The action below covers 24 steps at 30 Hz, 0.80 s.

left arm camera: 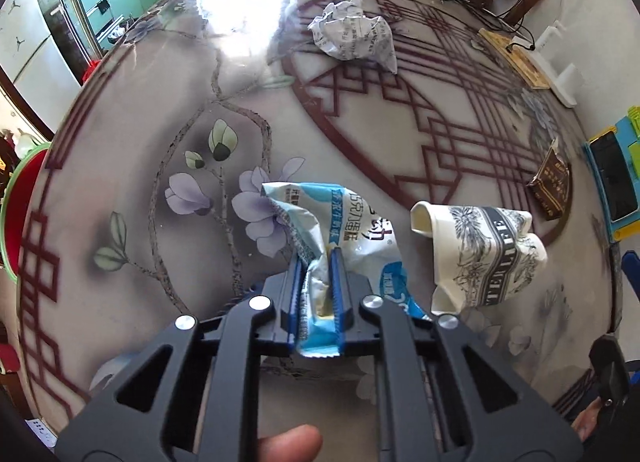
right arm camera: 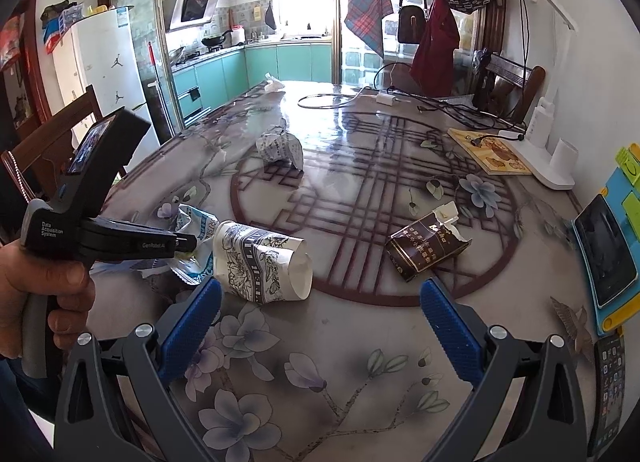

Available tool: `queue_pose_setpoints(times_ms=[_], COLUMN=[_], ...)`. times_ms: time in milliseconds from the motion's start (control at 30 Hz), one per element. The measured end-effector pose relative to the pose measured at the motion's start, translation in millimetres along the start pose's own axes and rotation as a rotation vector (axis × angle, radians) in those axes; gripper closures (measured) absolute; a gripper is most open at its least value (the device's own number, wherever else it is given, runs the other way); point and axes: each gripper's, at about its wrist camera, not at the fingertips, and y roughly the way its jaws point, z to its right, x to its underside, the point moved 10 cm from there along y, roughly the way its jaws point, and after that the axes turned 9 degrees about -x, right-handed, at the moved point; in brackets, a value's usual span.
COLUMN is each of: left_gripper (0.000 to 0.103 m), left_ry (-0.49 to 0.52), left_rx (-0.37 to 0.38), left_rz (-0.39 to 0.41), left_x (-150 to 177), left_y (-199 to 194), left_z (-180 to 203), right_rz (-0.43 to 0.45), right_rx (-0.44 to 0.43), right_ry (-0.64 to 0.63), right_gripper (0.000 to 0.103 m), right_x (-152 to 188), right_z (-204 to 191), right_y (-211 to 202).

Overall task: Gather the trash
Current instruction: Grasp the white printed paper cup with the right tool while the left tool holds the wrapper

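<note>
My left gripper (left arm camera: 317, 258) is shut on a crumpled blue and white snack wrapper (left arm camera: 352, 238), held low over the table; the wrapper (right arm camera: 196, 230) and the left gripper (right arm camera: 192, 242) also show at the left of the right wrist view. A crushed paper cup (left arm camera: 480, 254) lies on its side just right of it, and shows in the right wrist view (right arm camera: 260, 262) too. A brown cigarette pack (right arm camera: 428, 248) lies right of the cup. A crumpled white wrapper (right arm camera: 280, 148) lies farther back. My right gripper (right arm camera: 320, 294) is open and empty, near the cup.
The patterned glossy table (right arm camera: 360, 342) holds cables (right arm camera: 332, 100), a white power strip (right arm camera: 536, 166), a wooden board (right arm camera: 488, 152) and a phone in a blue stand (right arm camera: 608, 254) at the right. A red and green basin (left arm camera: 16, 202) sits beyond the table's left edge. Chairs stand around.
</note>
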Motion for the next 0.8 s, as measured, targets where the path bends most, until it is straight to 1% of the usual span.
queue_pose_setpoints(times_ms=[67,133,267,400,467,567,767,800], left_gripper=[0.092,0.093,0.093,0.093,0.093,0.093,0.093,0.093], left_ry=[-0.008,-0.009,-0.027,-0.035,-0.043,-0.059,-0.079,-0.082], left_rx=[0.014,0.009,0.001,-0.011,-0.007,0.009,0.037,0.038], left_rz=[-0.002,0.018,0.092,0.185,0.22,0.245,0.257,0.261], left_x=[-0.5,-3.6,-17.5,-35.8,-43.5,-50.3,-49.3,-49.0], left_y=[-1.2,-7.6,-34.6,-66.9,-80.4,-93.1,-103.4,-105.5], left_z=[-2.1,-5.2,-17.4,-28.1,-32.8,-40.0,-52.0,-54.3], right_rz=[0.0,0.0,-0.005,-0.039,-0.056,-0.064,-0.126,-0.137], right_rx=[-0.001,-0.007,-0.024,-0.039,-0.037,-0.01,0.058,0.081], right_ry=[-0.001,-0.002,0.013,0.019,0.016,0.014,-0.004,-0.009], right_gripper=[0.006,0.006,0.006,0.006,0.006,0.006,0.006,0.007], right_x=[0.0,-0.3,-3.3,-3.0,-1.9,-4.5,1.8,3.9], right_z=[-0.3,-1.9,-5.6,-18.1,-26.4,-36.0,-47.9,-47.5], right_y=[0.4,1.5,8.6,25.6,36.5,54.6,94.2,98.5])
